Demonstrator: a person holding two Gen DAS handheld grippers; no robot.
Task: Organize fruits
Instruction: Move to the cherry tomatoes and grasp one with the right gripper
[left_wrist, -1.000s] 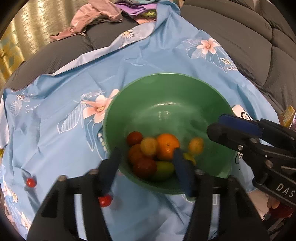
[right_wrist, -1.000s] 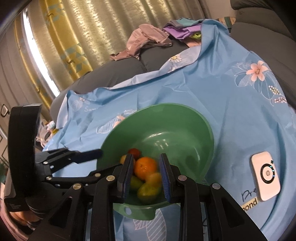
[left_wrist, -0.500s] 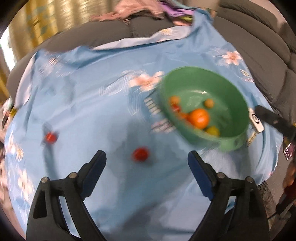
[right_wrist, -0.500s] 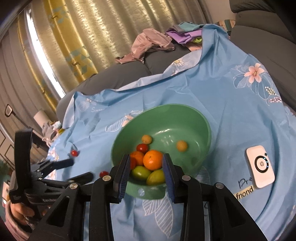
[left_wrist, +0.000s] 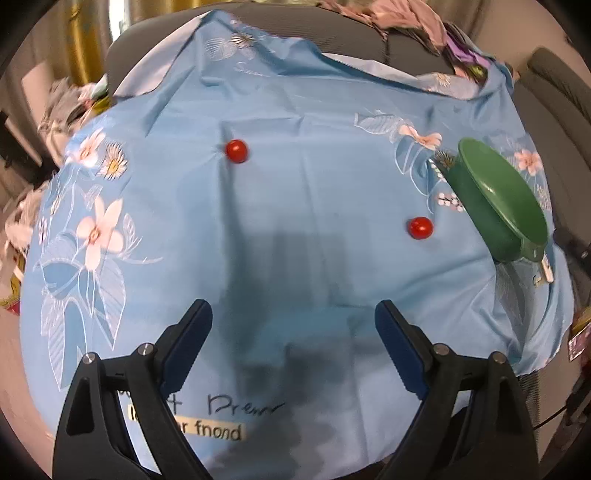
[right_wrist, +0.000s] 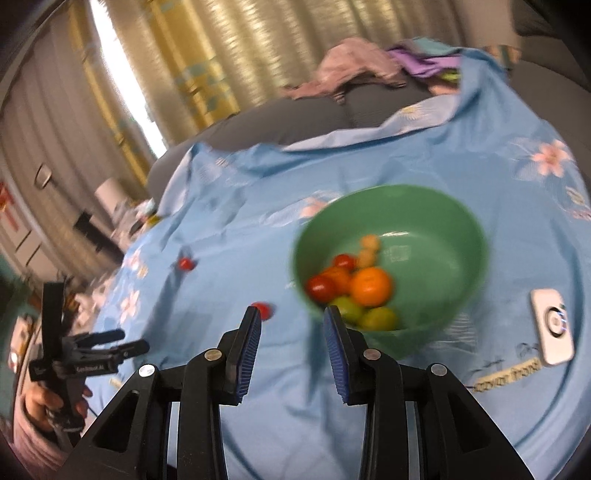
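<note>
A green bowl on the blue floral cloth holds an orange, red tomatoes and green fruits. It shows edge-on at the right of the left wrist view. Two red tomatoes lie loose on the cloth: one near the bowl, also in the right wrist view, and one farther left, also in the right wrist view. My left gripper is open and empty above the cloth; it also shows in the right wrist view. My right gripper is open and empty beside the bowl.
A white device lies on the cloth right of the bowl. Clothes are piled at the back on the grey sofa. Curtains hang behind. Clutter sits beyond the cloth's left edge.
My left gripper has pulled away from the bowl to the left and opened wider, now facing the loose tomatoes. My right gripper has backed off, shifted left and opened slightly.
</note>
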